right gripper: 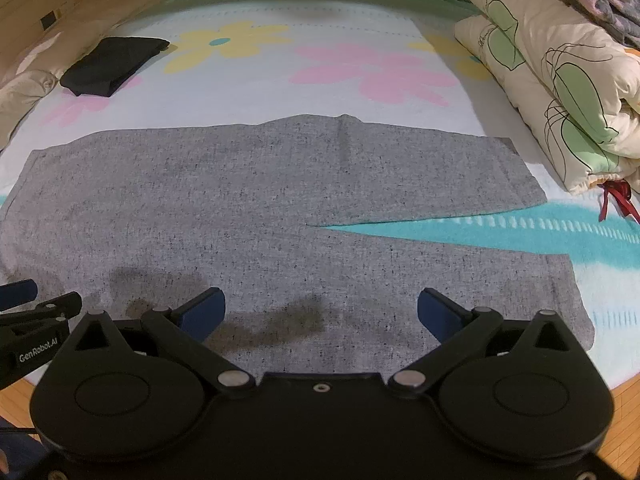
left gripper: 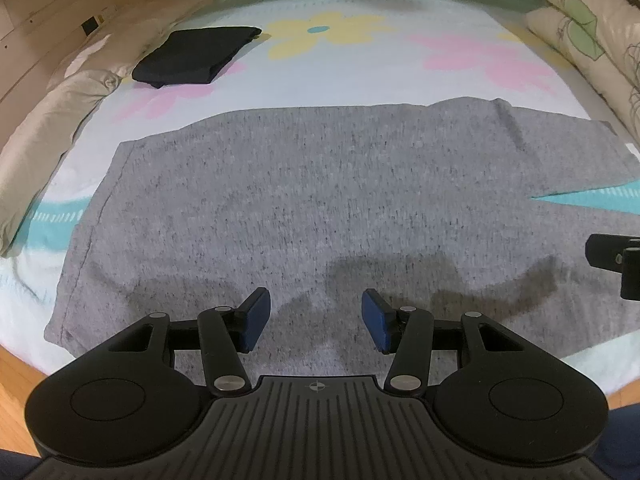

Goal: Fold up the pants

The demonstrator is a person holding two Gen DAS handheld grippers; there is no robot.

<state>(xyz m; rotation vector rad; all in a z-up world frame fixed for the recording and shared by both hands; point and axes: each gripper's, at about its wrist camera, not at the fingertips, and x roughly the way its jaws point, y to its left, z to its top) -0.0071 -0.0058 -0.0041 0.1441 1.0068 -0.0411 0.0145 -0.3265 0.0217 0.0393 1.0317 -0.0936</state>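
Grey speckled pants (left gripper: 304,200) lie flat across the bed, waistband at the left, two legs reaching right. In the right wrist view the pants (right gripper: 240,200) show both legs split by a teal gap. My left gripper (left gripper: 316,320) is open and empty, hovering over the near edge of the pants at the waist part. My right gripper (right gripper: 320,312) is open wide and empty, over the near leg. The right gripper's side shows at the left wrist view's right edge (left gripper: 616,260); the left gripper shows at the right wrist view's left edge (right gripper: 36,312).
A folded black garment (left gripper: 192,54) lies at the far left of the flowered sheet (left gripper: 360,64). A beige pillow (left gripper: 44,128) lies along the left side. A rolled quilt (right gripper: 560,80) is stacked at the right. Wooden floor (right gripper: 624,408) shows below the bed's near edge.
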